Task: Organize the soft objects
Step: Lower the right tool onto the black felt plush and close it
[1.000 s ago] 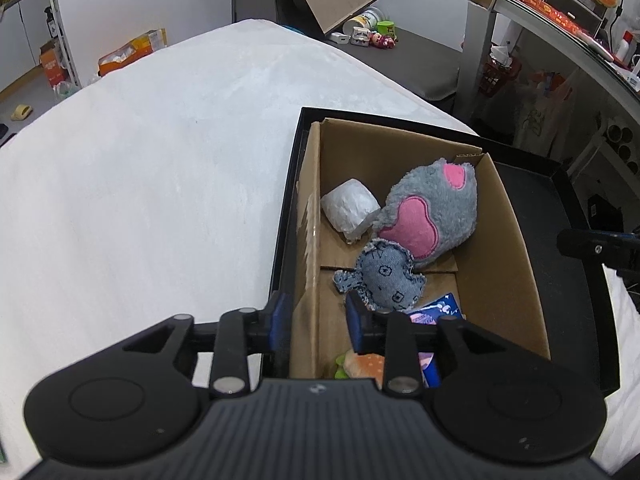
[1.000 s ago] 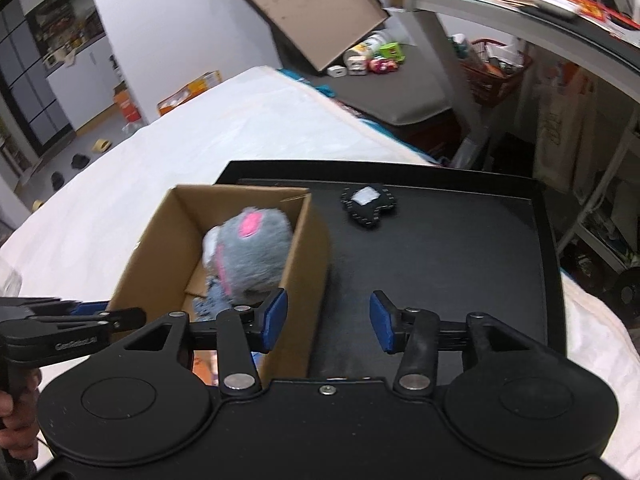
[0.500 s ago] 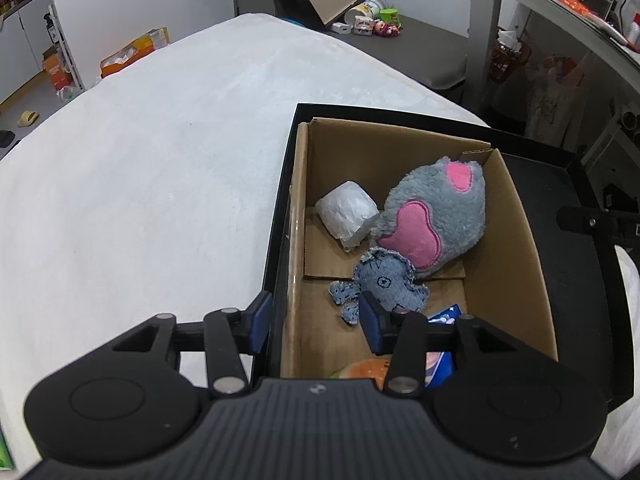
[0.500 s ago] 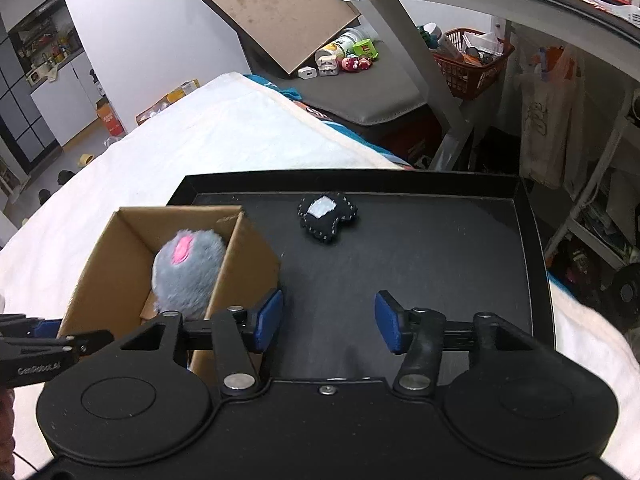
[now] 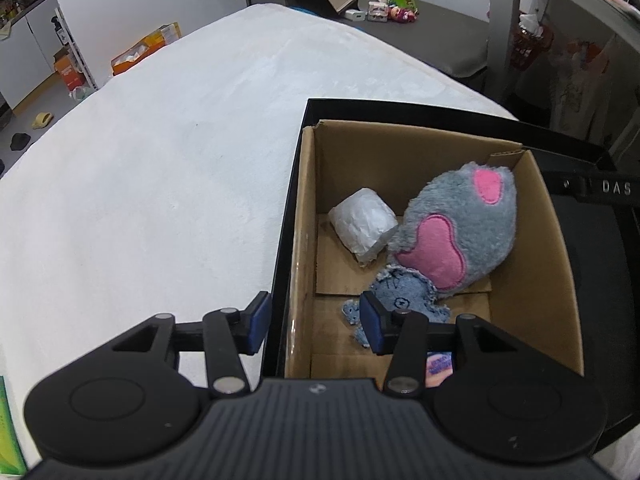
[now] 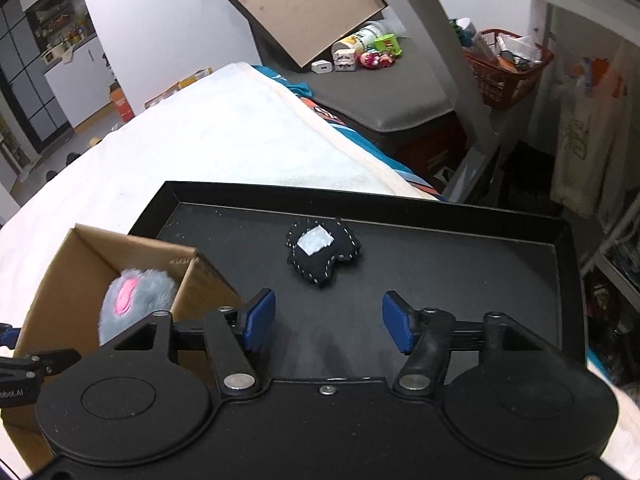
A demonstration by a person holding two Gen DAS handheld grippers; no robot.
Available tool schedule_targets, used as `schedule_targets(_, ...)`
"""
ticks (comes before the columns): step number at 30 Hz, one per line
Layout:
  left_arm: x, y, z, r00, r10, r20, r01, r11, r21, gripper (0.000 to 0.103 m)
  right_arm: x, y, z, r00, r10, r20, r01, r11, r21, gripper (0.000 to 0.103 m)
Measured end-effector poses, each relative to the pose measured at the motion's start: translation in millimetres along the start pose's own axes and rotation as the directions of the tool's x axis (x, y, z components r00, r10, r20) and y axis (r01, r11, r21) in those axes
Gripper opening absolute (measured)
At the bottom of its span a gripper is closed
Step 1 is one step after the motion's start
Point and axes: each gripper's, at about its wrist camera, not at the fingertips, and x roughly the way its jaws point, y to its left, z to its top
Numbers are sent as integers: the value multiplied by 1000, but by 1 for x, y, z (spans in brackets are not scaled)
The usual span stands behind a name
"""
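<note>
- The left gripper (image 5: 314,326) is hanging over the near left wall of the cardboard box (image 5: 536,272), its jaws apart and straddling that wall without pressing on it
- A small blue denim toy (image 5: 404,294) is lying in the box right at the right fingertip, with a grey and pink plush (image 5: 468,232) and a white wrapped roll (image 5: 364,224) sitting farther ahead
- The right gripper (image 6: 326,322) is opening its jaws over the black tray (image 6: 460,280), nothing between them
- A black stitched pouch (image 6: 322,250) is lying on the tray just ahead of the right gripper, apart from its fingers
</note>
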Motion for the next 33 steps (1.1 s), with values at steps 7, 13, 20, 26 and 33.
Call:
schedule_targets(7, 14, -2, 7, 999, 31, -29, -31, 1000, 2, 48, 24, 0, 11, 1000, 19, -15, -20, 999, -45, 70)
schedule_targets(13, 23, -5, 9, 998, 44, -46, -44, 999, 6, 51, 44, -2, 23, 999, 27, -30, -28, 998, -61, 70)
schedule_targets(20, 30, -7, 9, 997, 47, -59, -47, 999, 11, 55, 63, -6, 31, 998, 29, -53, -32, 997, -64, 70)
schedule_targets(26, 34, -5, 11, 997, 49, -64, -49, 999, 3, 55, 73, -1, 30, 998, 9, -67, -15, 996, -88, 52)
schedule_targets(33, 32, -1, 11, 998, 28, -64, -29, 1000, -3, 55, 63, -2, 26, 996, -9, -91, 1, 995, -97, 32)
